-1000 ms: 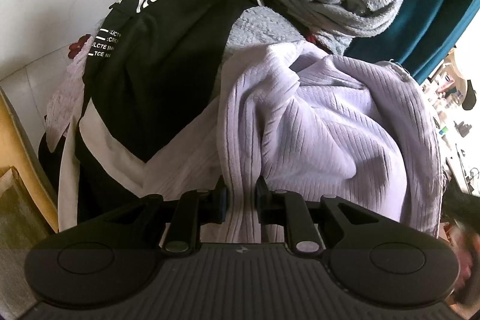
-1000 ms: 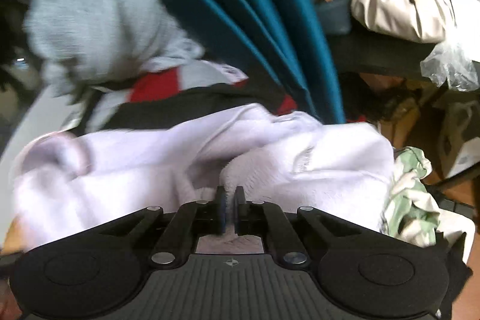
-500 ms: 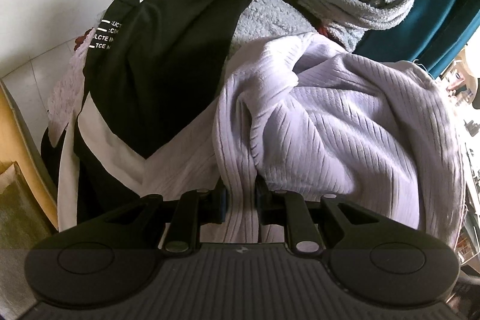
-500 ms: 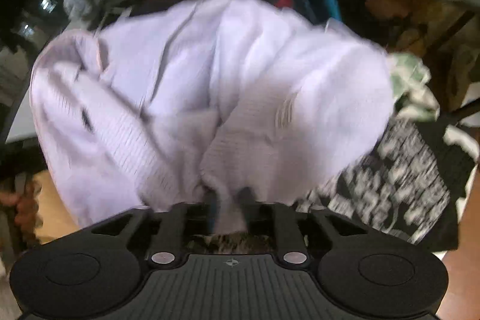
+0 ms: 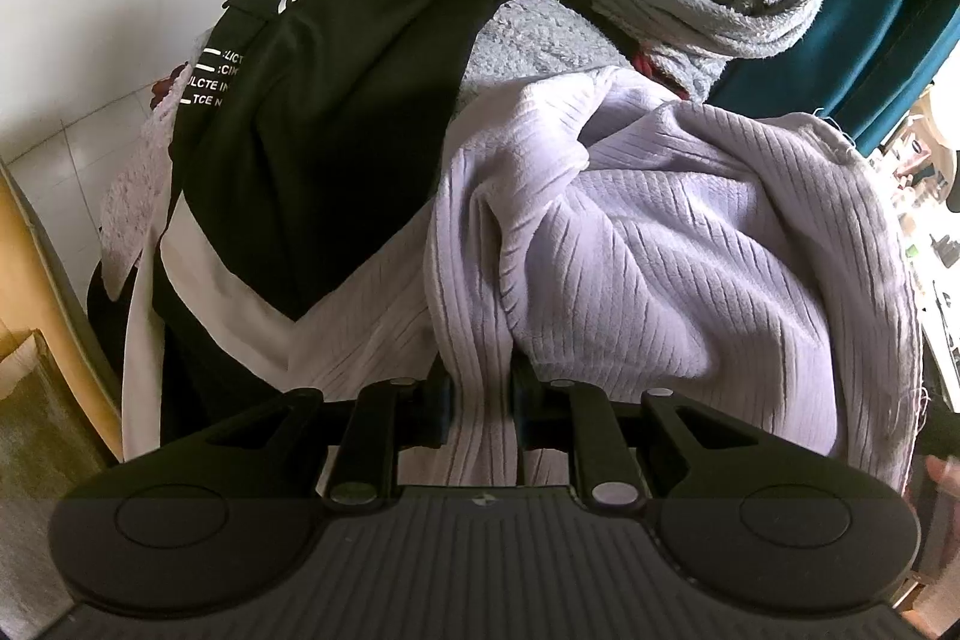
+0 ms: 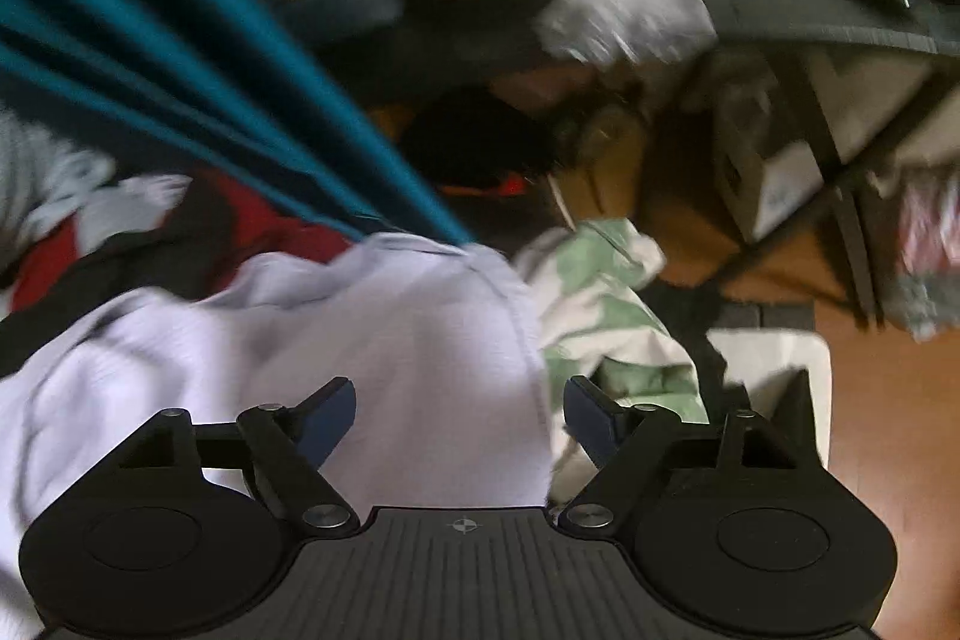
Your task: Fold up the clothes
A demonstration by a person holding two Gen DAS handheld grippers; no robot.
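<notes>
The left gripper (image 5: 480, 400) pinches the lilac ribbed garment (image 5: 660, 250) to anchor it while the right gripper (image 6: 459, 415), jaws opening, clamps nothing.

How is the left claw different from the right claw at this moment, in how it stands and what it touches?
The left claw is nearly closed and pinches a fold of the lilac ribbed garment; the right claw stands wide, its jaws opening, pressing on nothing. The left view is sharp, while the right view is blurred. Shared: both look over the same lilac ribbed garment, which also lies beneath the right claw's open gap.
</notes>
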